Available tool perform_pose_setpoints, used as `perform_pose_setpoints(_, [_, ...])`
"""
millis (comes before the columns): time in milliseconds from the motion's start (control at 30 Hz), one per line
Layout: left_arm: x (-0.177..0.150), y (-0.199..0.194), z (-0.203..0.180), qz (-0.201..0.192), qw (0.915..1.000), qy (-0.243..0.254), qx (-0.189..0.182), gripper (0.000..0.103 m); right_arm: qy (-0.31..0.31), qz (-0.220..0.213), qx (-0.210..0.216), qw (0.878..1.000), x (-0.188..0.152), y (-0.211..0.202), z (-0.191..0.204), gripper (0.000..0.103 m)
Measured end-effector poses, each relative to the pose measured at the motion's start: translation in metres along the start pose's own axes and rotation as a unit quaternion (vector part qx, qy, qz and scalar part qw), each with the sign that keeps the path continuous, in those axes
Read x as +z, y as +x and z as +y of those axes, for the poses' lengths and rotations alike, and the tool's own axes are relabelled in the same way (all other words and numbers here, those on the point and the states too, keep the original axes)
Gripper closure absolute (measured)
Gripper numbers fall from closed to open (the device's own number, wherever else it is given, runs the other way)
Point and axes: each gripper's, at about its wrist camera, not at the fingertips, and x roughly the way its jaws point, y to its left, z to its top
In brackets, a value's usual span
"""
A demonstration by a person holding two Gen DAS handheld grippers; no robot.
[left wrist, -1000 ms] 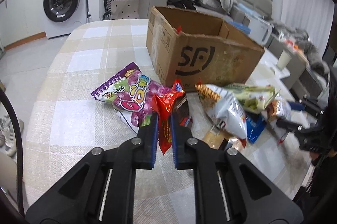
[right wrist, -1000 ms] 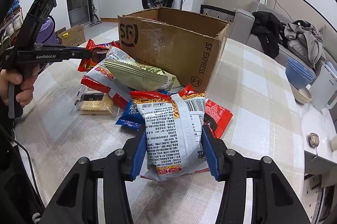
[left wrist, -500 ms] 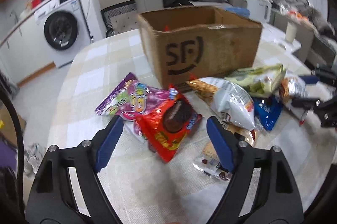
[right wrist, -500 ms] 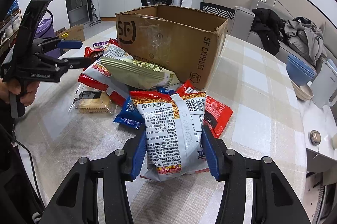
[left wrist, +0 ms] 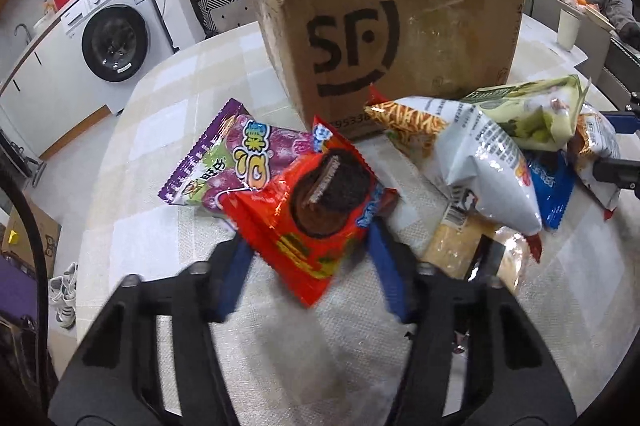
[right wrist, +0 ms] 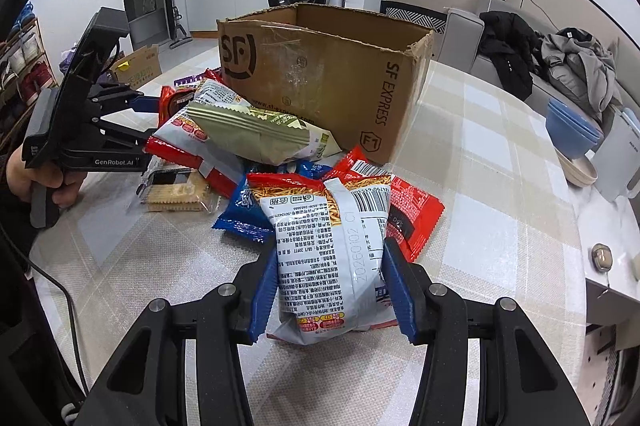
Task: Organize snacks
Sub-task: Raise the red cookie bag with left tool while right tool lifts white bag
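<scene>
A brown SF cardboard box [left wrist: 400, 41] stands open on the checked table; it also shows in the right wrist view [right wrist: 320, 77]. My left gripper [left wrist: 308, 266] straddles a red chocolate-pie packet [left wrist: 312, 209] that lies partly on a purple gummy bag [left wrist: 236, 161]; the blue pads sit at the packet's two sides. My right gripper [right wrist: 328, 290] is shut on a white-and-red noodle snack bag [right wrist: 332, 258]. The left gripper also shows in the right wrist view [right wrist: 136, 117].
A pile lies before the box: a white chip bag [left wrist: 484, 169], a green bag [left wrist: 532, 113], a blue packet [left wrist: 552, 189], crackers [right wrist: 176, 191] and a red packet [right wrist: 412, 214]. Blue bowls [right wrist: 572, 129] stand at the table's right edge.
My left gripper let go of the red packet, opened wide, and now has closed in around it lying flat. My right gripper keeps its hold on the noodle bag.
</scene>
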Motion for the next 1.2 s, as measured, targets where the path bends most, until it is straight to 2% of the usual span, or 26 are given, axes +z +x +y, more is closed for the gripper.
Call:
perform_pose_setpoints(67, [-0.002,-0.003,0.000,-0.006,1.0000,0.003,-0.006,0.060,0.000,0.000,0.000,1.000,0.000,0.000,0.000,0.052])
perform_pose_setpoints(133, [-0.004,-0.006,0.000,-0.007,0.9998,0.000,-0.020,0.061,0.000,0.000,-0.001,1.000,0.000,0.000,0.000,0.052])
perform_pose_setpoints(667, [-0.008,-0.036,0.018,-0.030,0.9981,-0.036,-0.040,0.061,-0.004,-0.026,-0.008,1.000,0.003,-0.016,0.001,0.052])
perform_pose_setpoints(1000, [0.000,-0.065,0.040,-0.058,0.9925,-0.087,-0.063,0.061,0.017,-0.084,0.011,0.996,0.008,-0.045,-0.003,0.055])
perform_pose_setpoints(1100, [0.000,-0.069,0.040,-0.060,0.9924,-0.088,-0.061,0.061,0.008,-0.067,-0.005,0.998,0.008,-0.042,-0.002,0.055])
perform_pose_setpoints(1167, [0.000,-0.071,0.041,-0.061,0.9923,-0.088,-0.061,0.061,0.006,-0.046,0.014,0.999,0.006,-0.037,-0.003,0.052])
perform_pose_setpoints(1200, [0.001,-0.073,0.041,-0.062,0.9923,-0.088,-0.062,0.061,0.004,-0.044,0.011,0.999,0.006,-0.037,-0.002,0.047])
